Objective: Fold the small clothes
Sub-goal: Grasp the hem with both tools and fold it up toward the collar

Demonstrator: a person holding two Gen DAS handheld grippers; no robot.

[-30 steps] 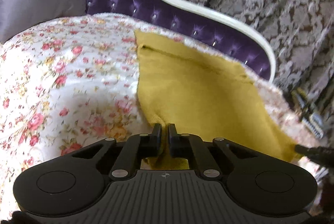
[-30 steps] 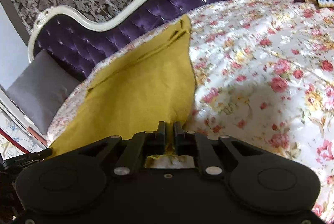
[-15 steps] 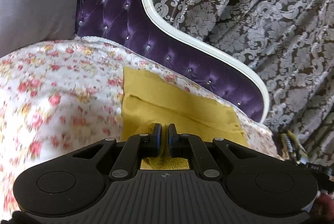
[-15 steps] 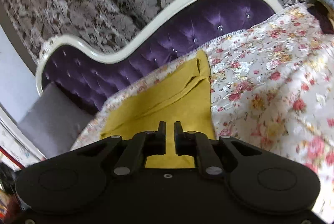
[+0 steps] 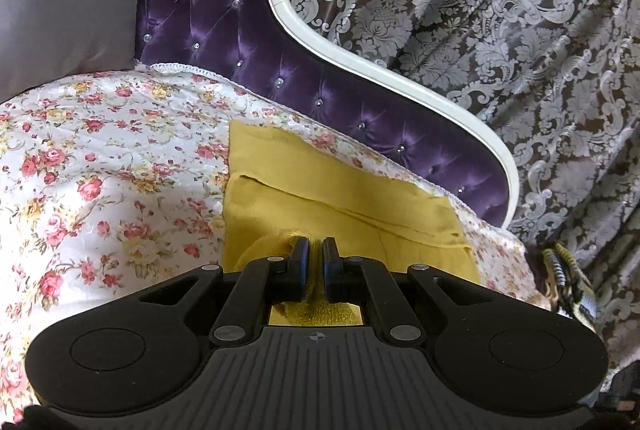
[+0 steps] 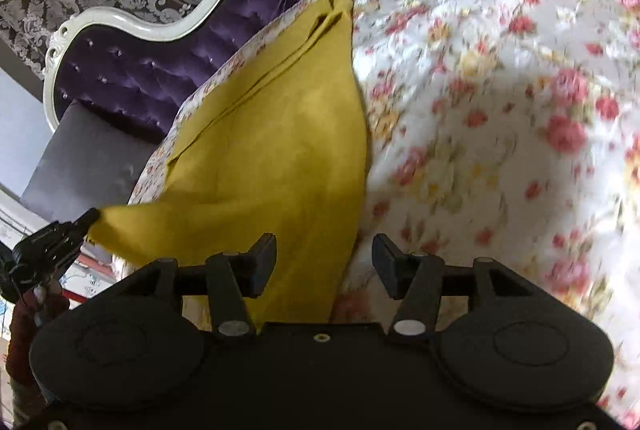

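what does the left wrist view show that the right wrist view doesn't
Only the left wrist view shows the left gripper shut on a bunched edge of the yellow garment, plus a striped item at the far right.

Only the right wrist view shows the right gripper, its jaws opening and pressing on nothing, and the garment's corner stretched to the other gripper's tip.

Both show the garment, the floral bedspread and the purple headboard.
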